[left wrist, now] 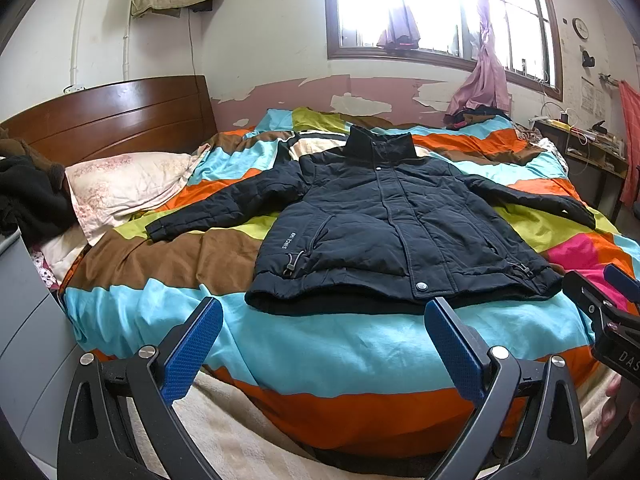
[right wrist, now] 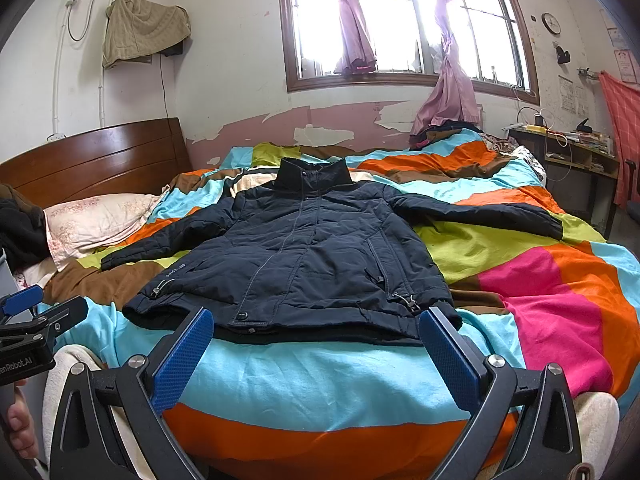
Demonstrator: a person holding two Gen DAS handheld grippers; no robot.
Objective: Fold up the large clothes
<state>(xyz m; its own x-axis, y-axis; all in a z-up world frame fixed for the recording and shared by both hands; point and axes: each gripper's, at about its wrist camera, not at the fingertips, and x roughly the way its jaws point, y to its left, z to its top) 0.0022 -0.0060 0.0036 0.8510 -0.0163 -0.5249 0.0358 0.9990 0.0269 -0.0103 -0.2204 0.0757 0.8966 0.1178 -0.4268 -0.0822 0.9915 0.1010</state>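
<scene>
One navy jacket (left wrist: pixel 384 216) lies flat before two wide-spread hand-held grippers (left wrist: pixel 324 320).

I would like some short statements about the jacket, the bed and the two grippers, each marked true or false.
1. The dark jacket lies flat with both sleeves spread out. True.
2. The left gripper is shut on the hem. False: its fingers stand open, short of the jacket.
3. The pillow lies by the headboard. True.
4. The jacket lies front side down. False: its front placket and pockets face up.
5. The right gripper is open. True.
</scene>
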